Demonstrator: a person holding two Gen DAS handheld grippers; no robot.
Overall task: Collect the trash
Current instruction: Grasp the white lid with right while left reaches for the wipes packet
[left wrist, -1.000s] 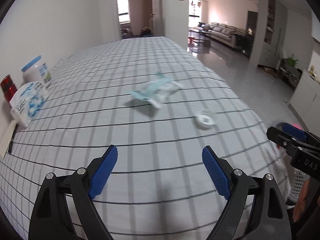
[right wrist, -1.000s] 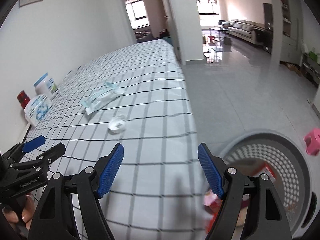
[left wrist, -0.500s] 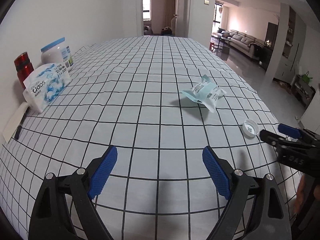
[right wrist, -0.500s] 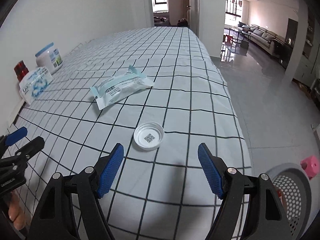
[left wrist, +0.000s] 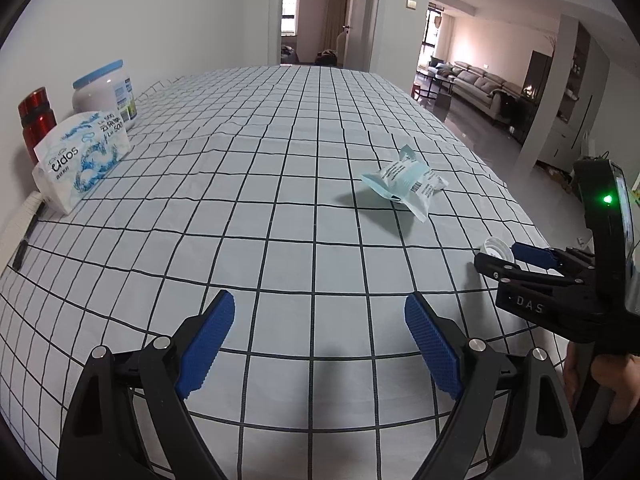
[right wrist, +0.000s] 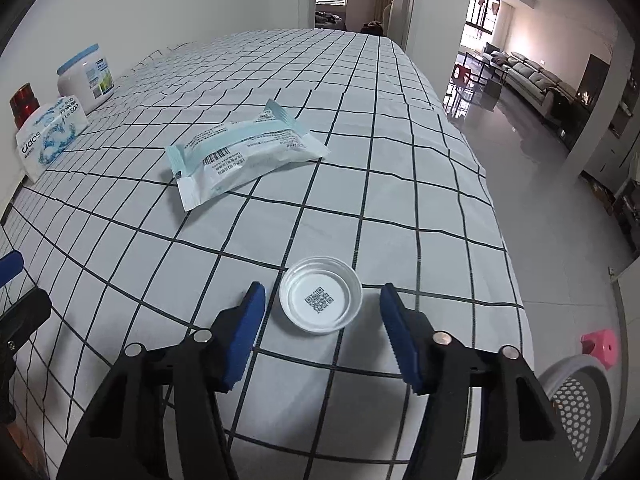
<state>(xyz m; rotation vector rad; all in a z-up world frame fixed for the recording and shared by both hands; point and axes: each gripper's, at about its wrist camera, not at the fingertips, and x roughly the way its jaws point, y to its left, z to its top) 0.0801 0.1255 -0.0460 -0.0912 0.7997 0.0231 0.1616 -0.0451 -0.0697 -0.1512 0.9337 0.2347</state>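
— How much trash is left?
— Two pieces on the desk [right wrist: 400, 128]: the wrapper [right wrist: 244, 152], untouched mid-desk, and the white cap [right wrist: 321, 295] near the edge.
— And the claws?
— Right claw [right wrist: 322, 312] closing around the cap, pads not yet touching; left claw [left wrist: 320, 320] wide open, empty.

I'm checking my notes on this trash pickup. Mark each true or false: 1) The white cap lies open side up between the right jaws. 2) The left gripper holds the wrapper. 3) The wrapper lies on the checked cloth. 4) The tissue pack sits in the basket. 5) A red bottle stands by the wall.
1) True: the cap lies open side up between the closing jaws of the right gripper, untouched yet.
2) False: the left gripper is open and empty; the wrapper lies farther off.
3) True, on the cloth.
4) False: the tissue pack sits on the cloth near the wall; the basket is on the floor.
5) True: red bottle.
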